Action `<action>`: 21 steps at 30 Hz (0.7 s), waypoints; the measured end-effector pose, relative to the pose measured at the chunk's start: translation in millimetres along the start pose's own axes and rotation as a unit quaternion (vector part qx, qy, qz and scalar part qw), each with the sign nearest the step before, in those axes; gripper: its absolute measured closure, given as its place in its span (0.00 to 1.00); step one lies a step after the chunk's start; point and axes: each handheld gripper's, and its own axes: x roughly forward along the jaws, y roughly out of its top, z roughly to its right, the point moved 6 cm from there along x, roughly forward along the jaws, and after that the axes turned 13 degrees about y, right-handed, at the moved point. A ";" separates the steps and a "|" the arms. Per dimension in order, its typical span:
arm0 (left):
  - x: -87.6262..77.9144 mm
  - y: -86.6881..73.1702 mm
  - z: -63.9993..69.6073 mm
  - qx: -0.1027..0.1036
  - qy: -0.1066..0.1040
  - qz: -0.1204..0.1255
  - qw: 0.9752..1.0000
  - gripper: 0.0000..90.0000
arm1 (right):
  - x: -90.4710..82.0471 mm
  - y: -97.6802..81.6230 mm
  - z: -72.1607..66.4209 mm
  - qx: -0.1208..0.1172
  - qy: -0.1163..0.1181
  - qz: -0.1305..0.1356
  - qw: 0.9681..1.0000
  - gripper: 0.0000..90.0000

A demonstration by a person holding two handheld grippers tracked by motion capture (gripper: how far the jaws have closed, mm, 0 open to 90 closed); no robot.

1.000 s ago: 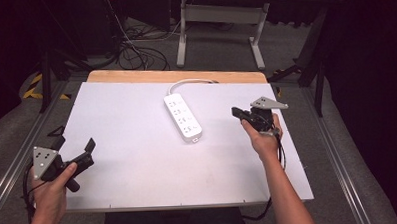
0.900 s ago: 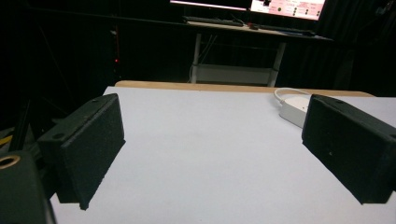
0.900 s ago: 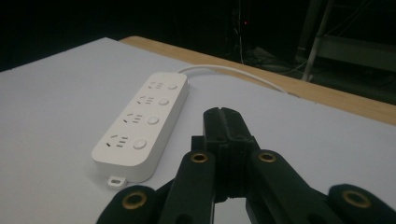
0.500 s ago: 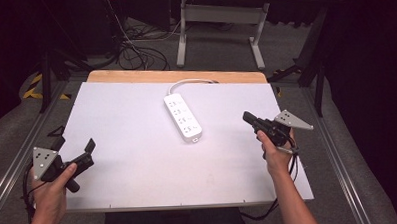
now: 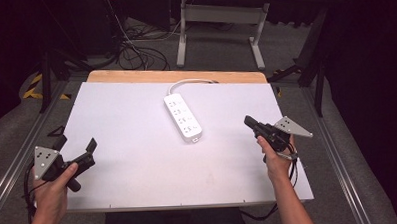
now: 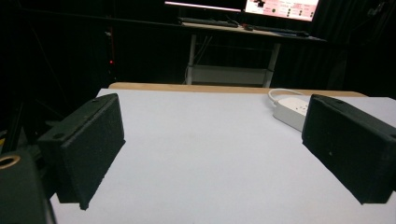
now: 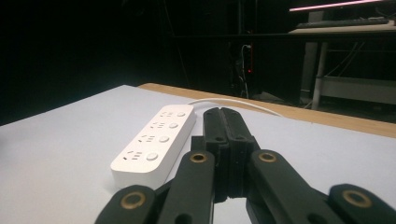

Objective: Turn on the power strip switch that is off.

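A white power strip [image 5: 182, 116] lies in the middle of the white table top [image 5: 133, 159], its white cord [image 5: 188, 83] curving off toward the far wooden edge. My left gripper [image 5: 77, 150] is held low at the table's near left corner, open, with nothing between its two black pads [image 6: 88, 144]; the strip's end [image 6: 292, 111] shows far off beside its right pad. My right gripper [image 5: 249, 122] hovers at the near right, to the right of the strip and apart from it, its jaws pressed together on nothing. The power strip [image 7: 156, 142] lies just left of those shut jaws in the right gripper view.
A strip of bare wood [image 5: 175, 76] runs along the table's far edge. Beyond it stand a desk frame [image 5: 218, 21] and loose cables [image 5: 134, 49] on the grey floor. Metal rails [image 5: 333, 152] flank the table on both sides.
My right gripper has drawn back from beside the strip toward the near right of the table and lowered. The left gripper has stayed put, still open.
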 end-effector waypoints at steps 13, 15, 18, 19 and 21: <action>0.4 0.1 -1.0 -0.005 0.002 0.000 1.000 0.07 | 0.7 1.7 -0.3 -0.012 0.003 0.009 1.000 0.69; 0.3 0.1 -1.0 -0.005 0.001 0.000 1.000 0.07 | 2.0 1.6 -0.1 -0.011 0.001 0.008 1.000 0.58; 0.7 0.0 -1.4 -0.007 0.002 0.001 1.000 0.07 | 4.0 1.8 -1.4 -0.002 0.002 0.004 1.000 0.47; 0.7 0.0 -1.6 -0.006 0.002 0.000 1.000 0.07 | 4.6 2.2 -2.2 -0.001 0.003 0.002 1.000 0.45; 0.7 0.0 -1.5 -0.006 0.002 0.000 1.000 0.07 | 6.4 2.6 -4.0 -0.004 0.009 -0.001 1.000 0.40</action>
